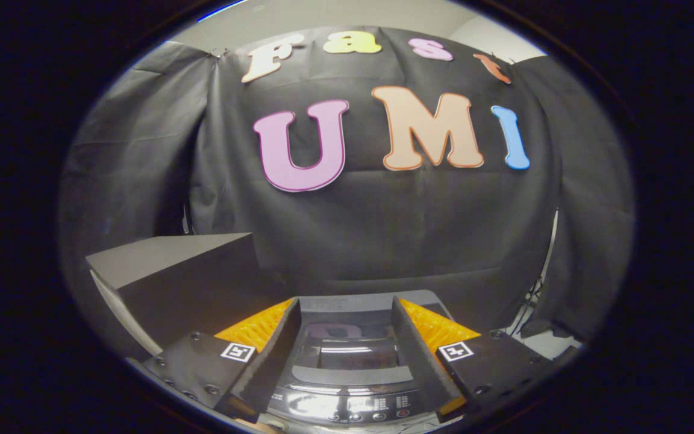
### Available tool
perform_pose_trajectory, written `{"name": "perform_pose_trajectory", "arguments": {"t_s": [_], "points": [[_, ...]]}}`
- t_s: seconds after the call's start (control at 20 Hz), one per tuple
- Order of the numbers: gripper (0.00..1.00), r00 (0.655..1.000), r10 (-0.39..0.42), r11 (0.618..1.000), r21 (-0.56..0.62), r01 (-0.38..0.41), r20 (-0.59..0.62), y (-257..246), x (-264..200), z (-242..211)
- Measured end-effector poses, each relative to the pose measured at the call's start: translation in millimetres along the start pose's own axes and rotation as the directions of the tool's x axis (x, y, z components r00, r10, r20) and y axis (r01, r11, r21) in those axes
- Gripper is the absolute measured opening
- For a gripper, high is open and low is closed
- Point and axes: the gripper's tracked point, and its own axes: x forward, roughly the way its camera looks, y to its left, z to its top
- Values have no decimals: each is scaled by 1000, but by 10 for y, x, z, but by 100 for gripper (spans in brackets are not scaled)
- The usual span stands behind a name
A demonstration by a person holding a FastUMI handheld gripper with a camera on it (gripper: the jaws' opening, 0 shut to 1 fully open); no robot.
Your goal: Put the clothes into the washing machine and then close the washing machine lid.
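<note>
**Tongs spread above a shut washing machine**

Your gripper (347, 355) hangs with its two fingers spread wide apart and nothing held between them. Each finger carries a small square black-and-white marker (238, 352) on its upper face, set back toward your hand.

Between the fingers, right below them, you are looking down on the top of the washing machine (347, 386). Its lid (347, 355) lies flat and shut over the tub; the dark glossy panel throws back reflections, so you cannot tell what, if anything, is inside the drum. The control panel (353, 413), with a row of small buttons and lit indicators, sits on the edge of the machine nearest you, between the finger bases.

No clothes can be made out around the machine from here.

Beyond your left finger stands a dark, flat-topped box (184, 271), just beside the machine. Behind everything hangs the black cloth wall (419, 229), and beyond your right finger a strip of pale floor (549, 343) shows beneath its hem.
</note>
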Motion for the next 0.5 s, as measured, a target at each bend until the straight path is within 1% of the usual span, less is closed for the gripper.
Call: {"name": "perform_pose_trajectory", "arguments": {"t_s": [0.2,0.3,0.5], "points": [[94,994,27,999,-32,-24,109,-193,-494,-54],[94,991,17,998,-58,-10,131,-311,-713,-169],[94,986,35,996,-83,-21,165,-512,-1166,-454]]}}
